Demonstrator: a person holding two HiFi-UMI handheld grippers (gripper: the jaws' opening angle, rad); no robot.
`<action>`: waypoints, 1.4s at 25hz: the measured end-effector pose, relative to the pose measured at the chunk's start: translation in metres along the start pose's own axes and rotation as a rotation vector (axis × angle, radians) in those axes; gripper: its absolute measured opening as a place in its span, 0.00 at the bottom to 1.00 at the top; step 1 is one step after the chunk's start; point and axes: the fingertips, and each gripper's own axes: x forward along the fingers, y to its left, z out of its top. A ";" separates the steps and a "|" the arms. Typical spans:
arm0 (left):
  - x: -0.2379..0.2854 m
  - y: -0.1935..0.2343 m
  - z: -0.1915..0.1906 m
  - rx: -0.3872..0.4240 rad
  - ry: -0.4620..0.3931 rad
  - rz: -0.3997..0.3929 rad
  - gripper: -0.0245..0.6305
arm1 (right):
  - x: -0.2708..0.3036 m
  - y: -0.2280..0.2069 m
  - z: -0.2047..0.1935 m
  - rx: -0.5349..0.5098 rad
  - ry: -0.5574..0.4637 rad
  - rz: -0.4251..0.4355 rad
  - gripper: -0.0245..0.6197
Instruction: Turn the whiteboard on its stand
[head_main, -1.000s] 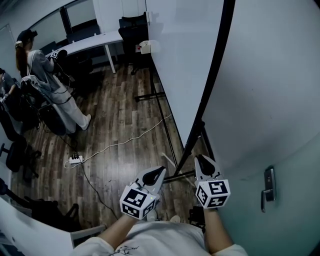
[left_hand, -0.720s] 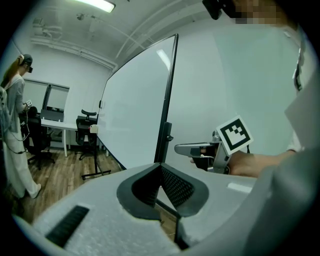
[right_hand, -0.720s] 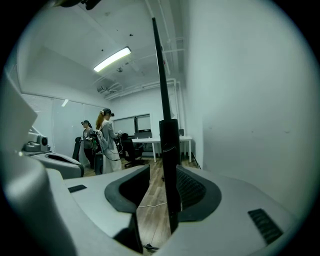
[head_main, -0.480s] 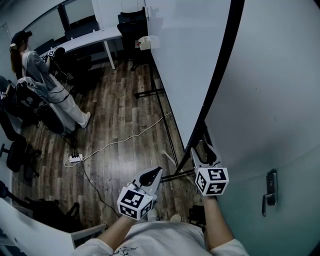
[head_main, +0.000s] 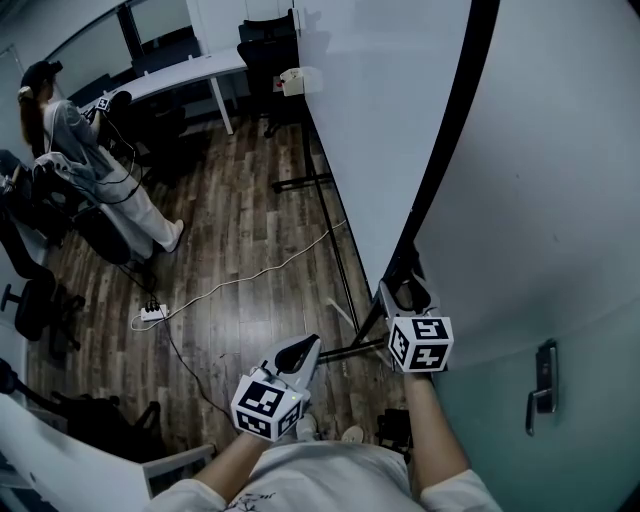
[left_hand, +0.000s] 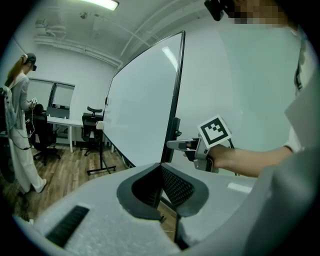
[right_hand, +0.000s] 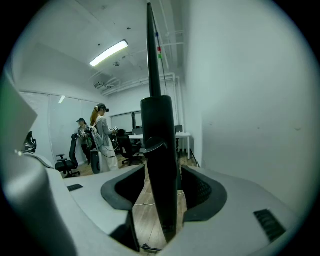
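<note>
The tall whiteboard (head_main: 370, 120) stands edge-on to me, its black frame edge (head_main: 452, 130) running down to the stand's legs (head_main: 340, 270). My right gripper (head_main: 405, 290) is at the lower end of that edge. Its jaws are opening and the black frame edge (right_hand: 160, 175) stands between them, with a gap showing on each side. My left gripper (head_main: 305, 347) hangs lower and to the left, away from the board, shut with nothing in it. The left gripper view shows the whiteboard (left_hand: 140, 115) face and the right gripper (left_hand: 172, 145) at its edge.
A pale wall with a door handle (head_main: 540, 385) is close on the right. A person (head_main: 90, 160) stands at the far left by dark office chairs (head_main: 30, 300) and a white desk (head_main: 180, 80). A power strip (head_main: 150, 315) and its white cable lie on the wood floor.
My right gripper has moved up and forward onto the board's black edge and its jaws have spread around it. The left gripper has dropped slightly.
</note>
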 end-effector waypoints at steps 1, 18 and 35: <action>0.001 0.001 0.000 -0.002 0.000 0.002 0.05 | 0.004 -0.001 -0.001 -0.003 0.004 0.000 0.34; 0.005 -0.001 0.006 -0.009 0.008 0.015 0.05 | 0.019 -0.017 0.003 -0.028 0.023 -0.042 0.33; -0.008 -0.032 0.006 -0.003 0.011 -0.025 0.05 | -0.048 -0.001 -0.012 -0.034 0.013 -0.033 0.33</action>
